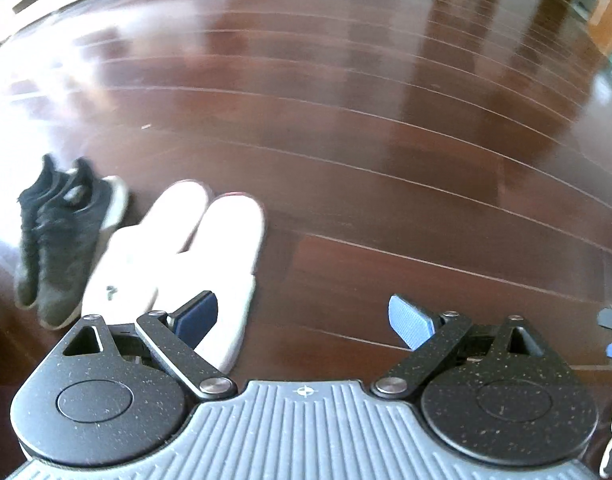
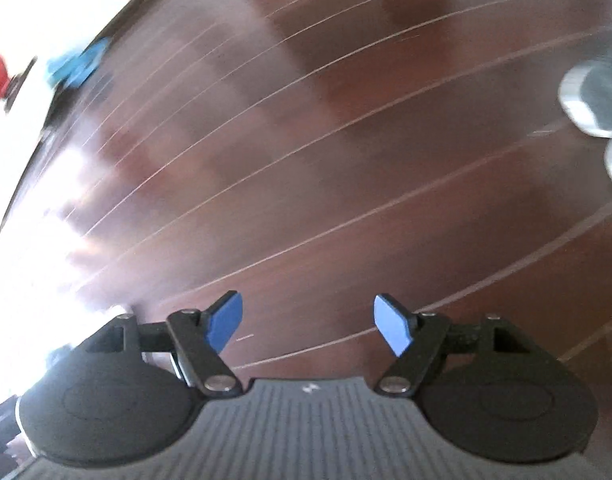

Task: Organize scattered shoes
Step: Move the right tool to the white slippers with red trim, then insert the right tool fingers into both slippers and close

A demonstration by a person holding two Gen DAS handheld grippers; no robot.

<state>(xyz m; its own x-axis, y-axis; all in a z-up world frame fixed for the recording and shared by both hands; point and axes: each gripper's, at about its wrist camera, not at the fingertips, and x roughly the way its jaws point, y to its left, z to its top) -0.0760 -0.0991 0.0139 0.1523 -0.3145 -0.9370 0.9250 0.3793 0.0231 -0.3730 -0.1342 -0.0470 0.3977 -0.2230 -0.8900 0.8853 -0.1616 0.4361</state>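
While the white slippers [image 1: 178, 256] lie side by side on the dark wooden floor [image 1: 365, 128], touching along their inner edges, the black sneakers [image 1: 62, 236] sit paired just to their left. Above the near end of the right slipper hangs the left gripper [image 1: 306, 320], tilted down at the boards, its blue pads spread wide with nothing between them. To its right the planks run bare and glossy — plenty of open room. Over bare floor the right gripper [image 2: 307, 324] is likewise spread and empty; a blurred grey shoe [image 2: 593, 100] sits at the far right edge, and window glare washes out the left.
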